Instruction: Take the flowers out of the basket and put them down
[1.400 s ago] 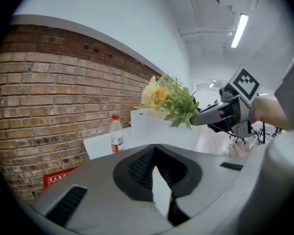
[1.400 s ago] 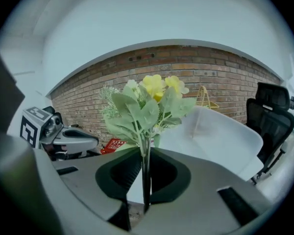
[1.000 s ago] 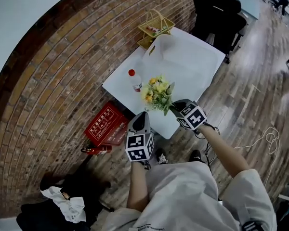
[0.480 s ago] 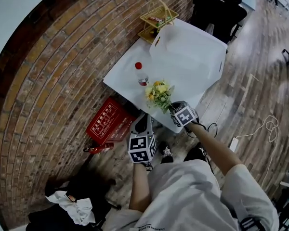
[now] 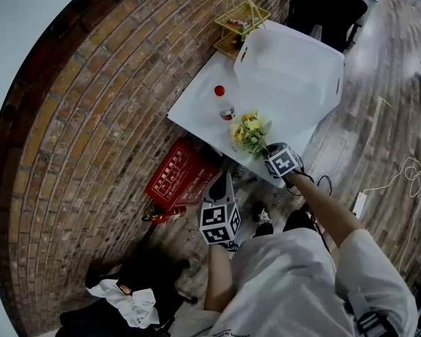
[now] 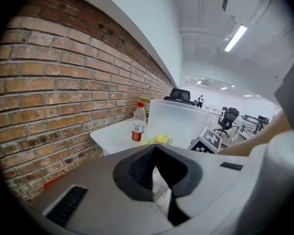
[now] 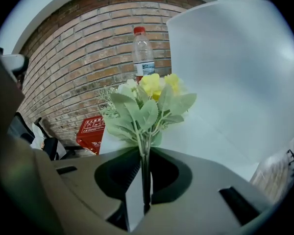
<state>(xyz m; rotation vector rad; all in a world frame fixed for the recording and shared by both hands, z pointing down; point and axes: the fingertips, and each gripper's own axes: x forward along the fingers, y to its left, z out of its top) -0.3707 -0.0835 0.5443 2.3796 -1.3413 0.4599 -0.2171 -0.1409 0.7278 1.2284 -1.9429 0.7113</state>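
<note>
Left gripper [image 6: 159, 180]: it is hovering short of the near edge of the white counter [image 5: 196, 104]. Its jaws are standing a narrow slit apart and are carrying nothing.

Right gripper [image 7: 138, 177]: its jaws are opening. The thin green stems of the bunch of yellow artificial flowers with grey-green leaves [image 7: 147, 102] are standing upright between them. The stems are lying against one jaw, and a gap is showing on the other side. The bunch is sitting over the counter's near edge, outside the basket. Whether it is resting on the surface cannot be told.

Clear plastic bottle with red cap and red label [image 5: 223, 102]: it is standing upright on the counter, just beyond the flowers.

Translucent white plastic basket with handle cut-outs [image 5: 295, 69]: it is occupying the counter's middle, beside the bottle.

Yellow wire basket [image 5: 242, 20]: it is sitting at the far corner against the brick wall [image 5: 91, 118]. It is holding a small red-and-white item, too small to identify.
</note>
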